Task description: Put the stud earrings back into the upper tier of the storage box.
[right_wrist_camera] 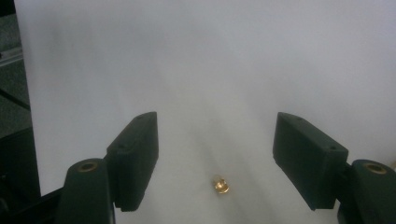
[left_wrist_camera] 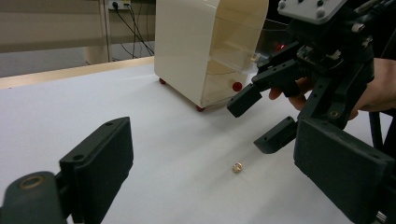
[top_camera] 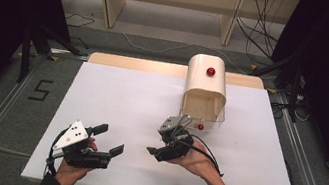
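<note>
**High view and gripper views: small brass piece awaiting pickup, both grippers empty**

High view shows the worktop, a white sheet, carrying a cream box with a clear front and red knobs, standing just beyond the right hand-held gripper. The left hand-held gripper rests near the front edge of the worktop, jaws wide and empty, well apart from the box.

The right hand-held gripper also appears in the left gripper view, tilted downward over the sheet, jaws wide with nothing between the pads.

The item of interest is a small brass piece, which the left gripper view also shows. It lies loose on the sheet, below and between the right gripper's open jaws, slightly nearer the camera than the pads. It touches neither jaw.

Handling assessment, by judgement: the piece looks like metal, so stiff and not fragile, and very light. Its rounded, polished form is likely to be slippery and to roll or skid if one pad arrives first. Its exact shape is too small to tell.

Recommended hold: bring the pads down level with the sheet on either side, centre the piece between them, and close squarely across its widest part.
</note>
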{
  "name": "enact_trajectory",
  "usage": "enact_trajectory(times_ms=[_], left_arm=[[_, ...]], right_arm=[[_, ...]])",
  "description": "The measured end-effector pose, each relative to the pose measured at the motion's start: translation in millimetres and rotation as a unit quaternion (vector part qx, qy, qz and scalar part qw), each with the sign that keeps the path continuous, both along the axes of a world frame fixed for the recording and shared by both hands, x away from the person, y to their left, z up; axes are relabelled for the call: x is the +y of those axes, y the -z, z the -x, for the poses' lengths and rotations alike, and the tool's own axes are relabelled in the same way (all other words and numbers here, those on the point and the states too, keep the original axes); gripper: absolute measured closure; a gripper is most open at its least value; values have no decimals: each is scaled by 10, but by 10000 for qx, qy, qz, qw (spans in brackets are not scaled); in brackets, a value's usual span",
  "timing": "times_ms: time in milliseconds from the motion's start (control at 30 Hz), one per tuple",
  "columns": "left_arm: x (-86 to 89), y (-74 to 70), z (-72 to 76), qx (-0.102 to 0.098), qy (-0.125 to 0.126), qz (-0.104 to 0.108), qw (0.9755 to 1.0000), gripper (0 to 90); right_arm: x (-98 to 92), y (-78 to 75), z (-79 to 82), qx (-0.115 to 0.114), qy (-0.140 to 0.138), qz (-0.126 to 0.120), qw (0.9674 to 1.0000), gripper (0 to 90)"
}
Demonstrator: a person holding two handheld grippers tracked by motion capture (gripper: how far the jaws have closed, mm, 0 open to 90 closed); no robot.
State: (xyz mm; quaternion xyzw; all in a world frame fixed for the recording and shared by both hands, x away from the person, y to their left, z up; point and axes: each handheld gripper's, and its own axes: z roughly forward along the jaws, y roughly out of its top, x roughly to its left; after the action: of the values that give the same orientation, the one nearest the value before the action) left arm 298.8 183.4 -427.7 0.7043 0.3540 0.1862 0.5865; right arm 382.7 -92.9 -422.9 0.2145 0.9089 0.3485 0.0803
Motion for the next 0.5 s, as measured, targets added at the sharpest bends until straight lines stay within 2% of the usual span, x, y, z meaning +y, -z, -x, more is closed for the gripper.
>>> enact_trajectory(times_ms=[500], left_arm=[[-3, 0, 1, -7, 9, -25, 10000, 114]], right_arm=[[17, 186, -64, 125, 4, 369, 9992, 330]])
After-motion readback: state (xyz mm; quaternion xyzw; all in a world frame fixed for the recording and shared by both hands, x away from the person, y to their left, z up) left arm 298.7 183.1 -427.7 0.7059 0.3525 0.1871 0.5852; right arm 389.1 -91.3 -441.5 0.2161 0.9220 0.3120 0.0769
